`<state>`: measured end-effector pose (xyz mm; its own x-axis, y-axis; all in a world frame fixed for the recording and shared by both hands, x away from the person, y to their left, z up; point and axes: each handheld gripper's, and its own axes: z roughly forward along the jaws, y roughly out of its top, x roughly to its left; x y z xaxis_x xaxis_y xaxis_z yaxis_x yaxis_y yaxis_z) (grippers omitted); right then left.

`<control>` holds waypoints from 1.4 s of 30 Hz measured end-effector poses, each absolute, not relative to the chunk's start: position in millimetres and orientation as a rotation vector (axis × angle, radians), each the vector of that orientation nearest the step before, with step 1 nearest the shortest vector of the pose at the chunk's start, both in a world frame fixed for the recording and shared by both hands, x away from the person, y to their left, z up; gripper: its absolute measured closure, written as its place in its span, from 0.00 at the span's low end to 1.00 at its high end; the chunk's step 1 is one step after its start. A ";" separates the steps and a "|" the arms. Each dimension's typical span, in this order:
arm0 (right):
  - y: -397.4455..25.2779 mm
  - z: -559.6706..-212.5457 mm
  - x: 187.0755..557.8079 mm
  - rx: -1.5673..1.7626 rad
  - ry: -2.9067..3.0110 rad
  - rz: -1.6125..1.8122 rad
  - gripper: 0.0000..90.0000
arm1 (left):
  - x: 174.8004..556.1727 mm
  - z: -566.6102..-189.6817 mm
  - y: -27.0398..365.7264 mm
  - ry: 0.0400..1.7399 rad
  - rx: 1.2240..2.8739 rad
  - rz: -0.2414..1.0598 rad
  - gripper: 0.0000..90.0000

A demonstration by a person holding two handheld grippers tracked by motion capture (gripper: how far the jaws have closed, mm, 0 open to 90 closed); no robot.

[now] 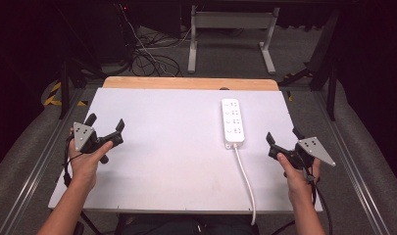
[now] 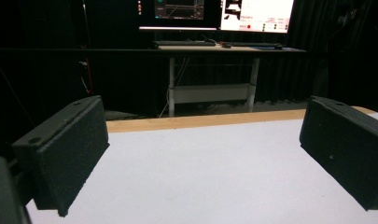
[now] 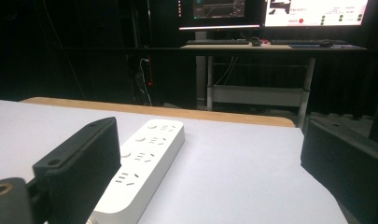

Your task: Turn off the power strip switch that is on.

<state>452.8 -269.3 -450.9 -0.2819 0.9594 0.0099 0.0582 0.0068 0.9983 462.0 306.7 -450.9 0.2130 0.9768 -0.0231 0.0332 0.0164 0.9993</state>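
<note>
Nothing is begun yet: the white power strip (image 1: 234,123) lies untouched right of centre on the table (image 1: 161,161), while left gripper (image 1: 107,131) and right gripper (image 1: 282,138) are held spread, empty.

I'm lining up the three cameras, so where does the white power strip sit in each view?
High view: the power strip lies right of centre on the white table, its cord running toward the near edge.
Left gripper view: not in it.
Right gripper view: lower left of centre, partly behind the left jaw.
Shared landmark: the table's wooden far edge.
</note>
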 end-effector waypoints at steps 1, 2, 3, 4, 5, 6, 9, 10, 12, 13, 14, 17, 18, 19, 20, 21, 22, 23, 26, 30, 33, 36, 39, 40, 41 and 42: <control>-269.1 -450.9 452.8 1.101 1.464 1.391 0.05 | 462.0 -450.9 306.6 1.081 1.310 1.018 0.02; -268.8 -450.9 452.7 1.103 1.466 1.392 0.05 | 462.0 -450.9 306.6 1.081 1.310 1.017 0.02; -268.3 -451.0 452.9 1.103 1.469 1.397 0.05 | 461.9 -450.9 306.7 1.081 1.310 1.016 0.02; -267.7 -451.2 453.2 1.103 1.469 1.397 0.05 | 461.9 -450.9 306.7 1.081 1.309 1.016 0.02; -267.2 -451.3 453.6 1.103 1.470 1.395 0.05 | 461.9 -450.9 306.8 1.080 1.311 1.016 0.02; -266.7 -451.4 454.0 1.101 1.476 1.397 0.05 | 461.9 -451.0 306.9 1.082 1.311 1.015 0.02; -265.4 -452.0 455.0 1.104 1.483 1.388 0.05 | 461.7 -451.0 307.2 1.082 1.313 1.017 0.02; -265.1 -452.1 455.2 1.107 1.484 1.390 0.05 | 461.7 -451.0 307.2 1.082 1.313 1.017 0.02; -265.2 -452.0 455.6 1.109 1.488 1.395 0.07 | 461.4 -451.0 307.5 1.083 1.312 1.019 0.02; -265.4 -452.0 455.8 1.111 1.488 1.397 0.08 | 461.2 -451.1 307.7 1.084 1.312 1.019 0.02; -265.6 -451.8 455.9 1.113 1.492 1.399 0.10 | 460.8 -451.2 308.1 1.085 1.310 1.020 0.02; -265.4 -450.7 455.9 1.139 1.507 1.427 0.15 | 460.4 -451.1 308.6 1.085 1.307 1.021 0.02; -265.4 -450.7 455.9 1.139 1.507 1.427 0.15 | 460.2 -451.1 308.9 1.086 1.307 1.021 0.02; -264.9 -450.0 455.9 1.166 1.518 1.448 0.20 | 460.2 -451.2 309.2 1.087 1.306 1.022 0.02; -264.7 -449.8 456.1 1.165 1.524 1.451 0.23 | 460.2 -451.2 309.4 1.088 1.306 1.022 0.02; -264.4 -449.6 456.0 1.164 1.535 1.454 0.28 | 460.1 -451.3 309.6 1.088 1.307 1.023 0.02; -263.9 -449.2 455.6 1.160 1.549 1.456 0.32 | 460.1 -451.3 309.6 1.088 1.308 1.023 0.02; -263.4 -449.0 455.4 1.155 1.559 1.453 0.35 | 459.8 -451.3 309.6 1.088 1.308 1.023 0.02; -262.8 -448.1 454.5 1.147 1.585 1.466 0.50 | 459.8 -451.3 309.5 1.088 1.307 1.024 0.02; -263.0 -447.8 453.9 1.148 1.638 1.483 0.76 | 460.0 -451.4 309.3 1.087 1.310 1.023 0.02; -263.9 -447.6 453.6 1.195 1.685 1.456 0.85 | 459.9 -451.4 309.2 1.085 1.311 1.022 0.02; -263.3 -443.2 452.5 1.222 1.732 1.464 0.95 | 460.0 -451.6 309.0 1.084 1.314 1.017 0.02; -260.5 -438.9 451.3 1.214 1.755 1.405 1.00 | 459.9 -451.6 308.7 1.083 1.314 1.018 0.02; -259.7 -438.1 451.3 1.208 1.765 1.390 1.00 | 459.9 -451.6 308.7 1.083 1.314 1.018 0.02; -258.8 -437.6 451.2 1.211 1.774 1.376 1.00 | 459.8 -451.6 308.6 1.082 1.316 1.018 0.02; -258.1 -437.3 451.2 1.219 1.777 1.367 1.00 | 459.7 -451.6 308.5 1.082 1.316 1.018 0.02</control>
<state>451.2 -258.1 -437.3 -0.4130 0.9071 0.0813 0.3115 0.0568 0.9485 459.7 308.5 -451.6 0.2146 0.9764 -0.0220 0.0370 0.0144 0.9992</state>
